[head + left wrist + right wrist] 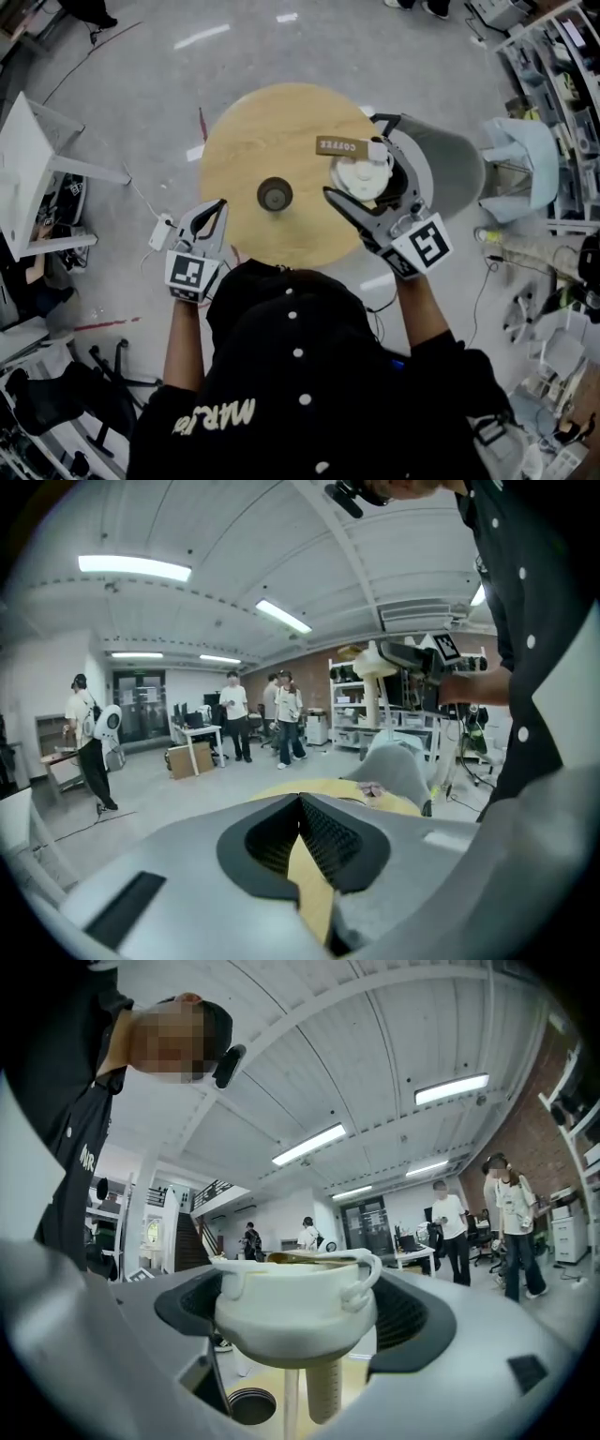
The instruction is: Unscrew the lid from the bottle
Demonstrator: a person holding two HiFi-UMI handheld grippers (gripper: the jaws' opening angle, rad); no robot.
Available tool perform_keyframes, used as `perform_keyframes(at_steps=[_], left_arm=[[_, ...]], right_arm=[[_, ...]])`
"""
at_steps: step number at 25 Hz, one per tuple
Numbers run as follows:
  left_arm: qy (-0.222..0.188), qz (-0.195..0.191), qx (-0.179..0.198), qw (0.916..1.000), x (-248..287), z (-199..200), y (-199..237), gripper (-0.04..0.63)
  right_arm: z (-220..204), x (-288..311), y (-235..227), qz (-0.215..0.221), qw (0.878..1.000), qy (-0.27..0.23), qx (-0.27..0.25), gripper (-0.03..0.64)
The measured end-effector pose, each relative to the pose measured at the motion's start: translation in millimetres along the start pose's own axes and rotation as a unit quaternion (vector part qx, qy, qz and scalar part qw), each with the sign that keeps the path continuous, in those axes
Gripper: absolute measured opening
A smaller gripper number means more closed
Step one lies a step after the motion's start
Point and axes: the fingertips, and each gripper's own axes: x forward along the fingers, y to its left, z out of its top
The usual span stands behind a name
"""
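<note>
Right hand-held gripper [354, 161] clamps lid [366, 178] above table [248, 136]; left hand-held gripper [217, 211] closed, empty, near bottle [275, 194].

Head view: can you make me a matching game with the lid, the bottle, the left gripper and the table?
Things:
1. white lid
2. dark bottle
3. left gripper
4. round table

Clues:
A. shut, with nothing in it
B. light wood colour
C. held in the right gripper
D. standing on the table, lid off

Pairs: 1-C, 2-D, 3-A, 4-B
</note>
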Motion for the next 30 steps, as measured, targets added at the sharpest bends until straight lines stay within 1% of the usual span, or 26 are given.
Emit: perform_keyframes(at_steps=[3,5,6,7,11,14,17,18,21,22,26,30], left_arm=[[-0.025,0.041,-0.032,0.9983,-18,36,9,0.005],[-0.047,0.068,-0.055,0.9951,-29,61,16,0.005],[-0.059,0.079,-0.060,0.9933,-34,73,19,0.005],[-0.068,0.088,-0.062,0.9919,-39,84,21,0.005],[-0.082,0.120,-0.050,0.9881,-56,122,25,0.005],[-0.104,0.137,-0.046,0.9839,-64,145,24,0.005],[-0.108,0.141,-0.022,0.9838,-64,150,20,0.005],[-0.109,0.138,-0.023,0.9841,-63,150,18,0.005],[-0.124,0.120,-0.059,0.9833,-61,153,13,0.005],[-0.128,0.116,-0.062,0.9830,-61,154,11,0.005],[-0.121,0.117,-0.038,0.9850,-58,154,8,0.005],[-0.118,0.116,-0.033,0.9856,-59,152,9,0.005]], right_arm=[[3,-15,-9,-0.029,1.000,-0.007,-0.007,0.471],[7,-24,-12,-0.046,0.999,-0.010,-0.010,0.471],[10,-29,-13,-0.055,0.998,-0.011,-0.011,0.471],[12,-34,-12,-0.063,0.998,-0.012,-0.012,0.471],[19,-52,-10,-0.082,0.996,-0.013,-0.026,0.471],[19,-66,-10,-0.093,0.995,-0.007,-0.027,0.471],[19,-73,-12,-0.106,0.994,-0.002,-0.025,0.471],[19,-74,-12,-0.108,0.994,-0.005,-0.024,0.471],[23,-77,-12,-0.108,0.994,-0.018,-0.028,0.471],[25,-77,-12,-0.108,0.993,-0.018,-0.034,0.471],[27,-79,-15,-0.108,0.993,-0.017,-0.044,0.471],[29,-75,-16,-0.112,0.993,-0.009,-0.037,0.471]])
